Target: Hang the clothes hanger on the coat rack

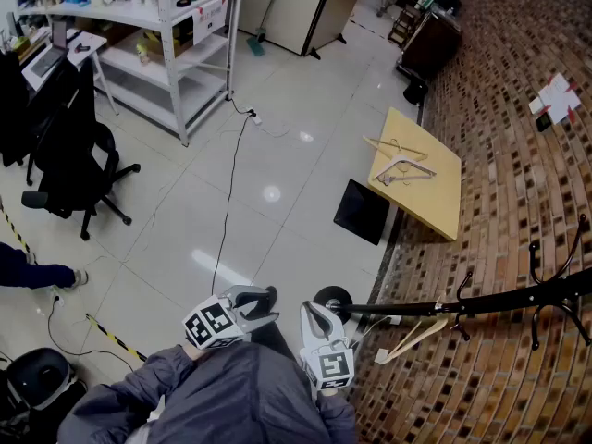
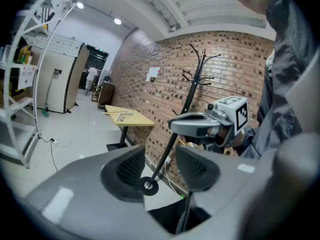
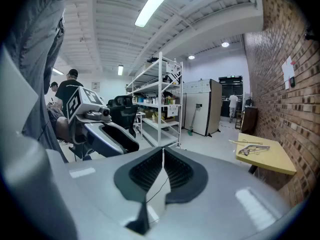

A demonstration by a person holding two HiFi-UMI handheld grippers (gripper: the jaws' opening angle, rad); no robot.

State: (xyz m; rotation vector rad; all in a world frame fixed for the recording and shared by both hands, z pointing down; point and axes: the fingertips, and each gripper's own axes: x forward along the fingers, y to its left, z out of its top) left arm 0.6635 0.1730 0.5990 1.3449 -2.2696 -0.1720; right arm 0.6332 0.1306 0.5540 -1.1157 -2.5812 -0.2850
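Note:
A black coat rack (image 1: pixel 481 302) stands by the brick wall, its round base (image 1: pixel 331 300) just ahead of my grippers. A pale wooden hanger (image 1: pixel 413 339) hangs low on it. More hangers (image 1: pixel 404 166) lie on a yellow table (image 1: pixel 435 206) farther off. My left gripper (image 1: pixel 268 308) is held close to my body with its jaws slightly apart and nothing between them. In the left gripper view the rack's pole (image 2: pixel 187 101) shows past that gripper (image 2: pixel 160 166). My right gripper (image 1: pixel 314 311) is shut and empty, its pads touching in the right gripper view (image 3: pixel 162 159).
A white shelving unit (image 1: pixel 176 44) and a black office chair (image 1: pixel 69 169) stand at the left. A cable (image 1: pixel 227 202) runs across the tiled floor. The table's dark foot plate (image 1: pixel 361 211) lies beside the wall. People (image 3: pixel 67 91) stand behind me.

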